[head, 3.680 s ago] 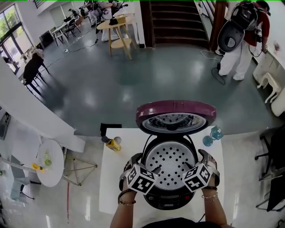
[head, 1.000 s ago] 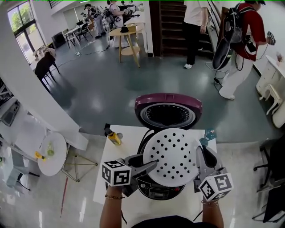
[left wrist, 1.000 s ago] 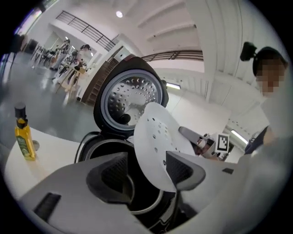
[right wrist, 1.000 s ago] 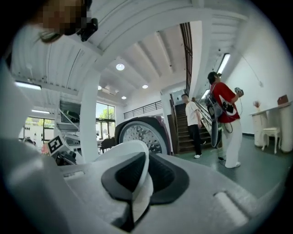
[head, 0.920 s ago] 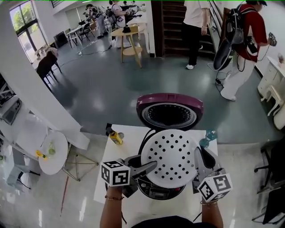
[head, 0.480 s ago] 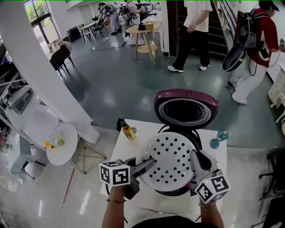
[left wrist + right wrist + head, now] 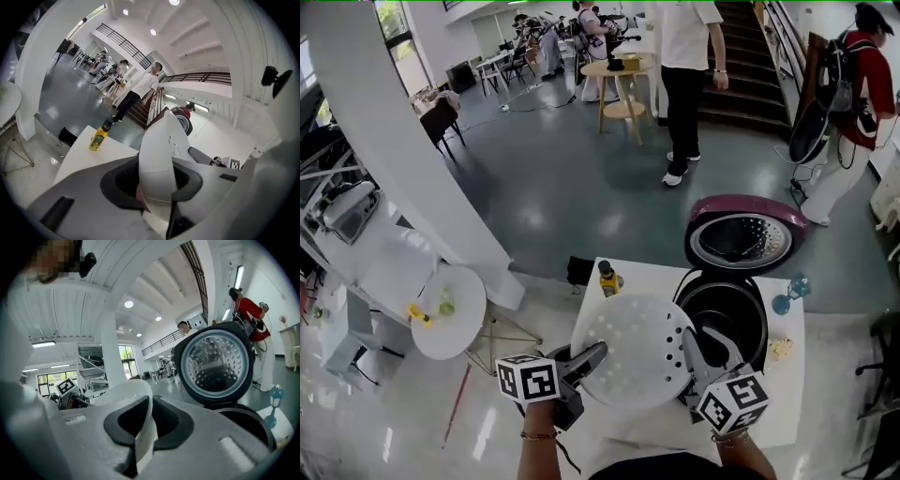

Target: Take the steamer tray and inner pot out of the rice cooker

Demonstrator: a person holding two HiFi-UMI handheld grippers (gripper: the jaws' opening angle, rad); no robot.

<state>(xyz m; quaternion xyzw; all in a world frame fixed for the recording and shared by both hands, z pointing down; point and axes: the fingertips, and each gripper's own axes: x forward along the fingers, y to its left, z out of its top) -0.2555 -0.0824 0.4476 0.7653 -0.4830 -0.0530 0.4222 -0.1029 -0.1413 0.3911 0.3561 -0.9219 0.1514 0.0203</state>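
Gripping the white steamer tray (image 7: 630, 361) by opposite rims, both grippers hold it above the table (image 7: 591, 298), just left of the rice cooker (image 7: 758, 321). The left gripper (image 7: 598, 352) has the near-left rim between its jaws, which have just been closing onto it. The right gripper (image 7: 688, 349) is clamped tight on the right rim. Beyond the tray, the cooker stands open with its lid (image 7: 741, 240) tipped back, and what seems to be the dark inner pot (image 7: 722, 317) sits inside. A yellow bottle (image 7: 607, 278) stands near the table's far edge.
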